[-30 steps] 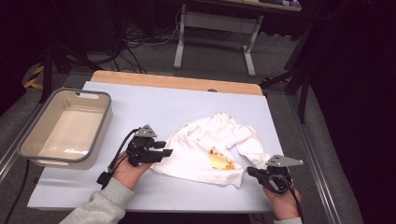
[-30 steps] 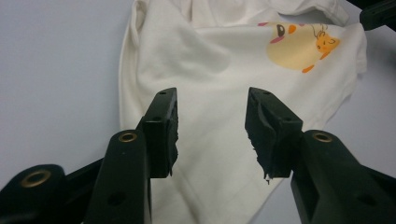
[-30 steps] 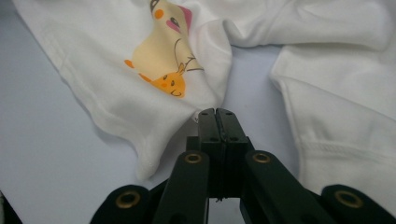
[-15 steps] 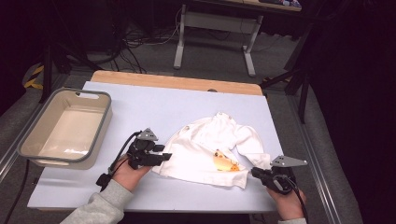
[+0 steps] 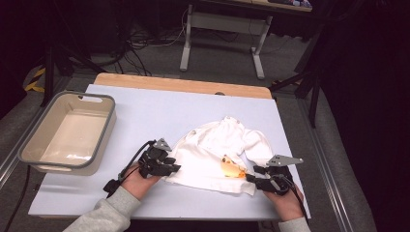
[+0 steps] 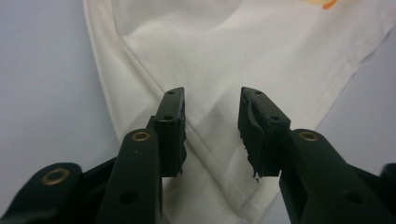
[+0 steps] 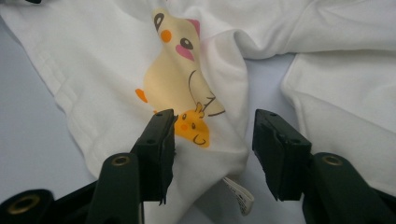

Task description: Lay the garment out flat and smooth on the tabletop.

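Nearest, we found the right gripper (image 7: 212, 154) with jaws just opened and spread astride a fold of the crumpled white cotton T-shirt with a yellow duck print (image 5: 212, 154), released at the table's near right. The left gripper (image 6: 212, 133) had been closing, jaws apart over the hem corner, pads not pressing. Farther left stood the grey-rimmed beige plastic tub (image 5: 29, 150). We judged regrasping next.

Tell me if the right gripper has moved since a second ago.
Yes. The right gripper has slid slightly toward the table's near edge, jaws just opening off the white shirt.
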Tool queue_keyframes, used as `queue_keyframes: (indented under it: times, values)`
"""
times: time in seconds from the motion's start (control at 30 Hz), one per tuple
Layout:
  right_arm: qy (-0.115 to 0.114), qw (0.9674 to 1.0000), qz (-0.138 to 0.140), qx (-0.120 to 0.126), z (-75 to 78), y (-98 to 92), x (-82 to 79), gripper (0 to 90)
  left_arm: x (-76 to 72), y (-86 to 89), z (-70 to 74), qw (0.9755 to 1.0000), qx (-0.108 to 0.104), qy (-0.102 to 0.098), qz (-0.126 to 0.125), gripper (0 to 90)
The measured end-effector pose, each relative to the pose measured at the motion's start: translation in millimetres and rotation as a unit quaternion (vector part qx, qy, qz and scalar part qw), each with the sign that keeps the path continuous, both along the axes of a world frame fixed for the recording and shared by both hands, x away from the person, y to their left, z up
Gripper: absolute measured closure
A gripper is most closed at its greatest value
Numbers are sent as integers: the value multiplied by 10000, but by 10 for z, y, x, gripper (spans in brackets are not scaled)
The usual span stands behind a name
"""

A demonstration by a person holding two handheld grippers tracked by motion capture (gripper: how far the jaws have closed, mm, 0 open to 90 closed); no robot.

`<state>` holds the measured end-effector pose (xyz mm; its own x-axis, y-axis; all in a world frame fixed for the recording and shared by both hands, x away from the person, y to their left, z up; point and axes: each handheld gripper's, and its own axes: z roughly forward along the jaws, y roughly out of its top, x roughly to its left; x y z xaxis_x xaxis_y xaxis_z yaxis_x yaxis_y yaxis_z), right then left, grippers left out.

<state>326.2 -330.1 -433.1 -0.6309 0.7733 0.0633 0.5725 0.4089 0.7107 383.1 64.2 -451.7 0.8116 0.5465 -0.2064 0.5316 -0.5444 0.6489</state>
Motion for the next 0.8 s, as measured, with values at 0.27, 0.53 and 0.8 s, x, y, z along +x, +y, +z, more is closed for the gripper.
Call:
queue_keyframes:
  times: [0.27, 0.53, 0.8]
  values:
    - [355, 9993, -54, -51, -138, -43, 69, 549, 2, -44, -35, 9997, 217, -70, -4, 825]
    - [364, 9991, 77, -190, -113, 6, 34, 852, -26, -57, -10, 9995, 281, -84, -130, 895]
    - [371, 9992, 83, -155, 24, -144, -65, 857, -194, -70, 98, 9985, 52, 1, -536, 896]
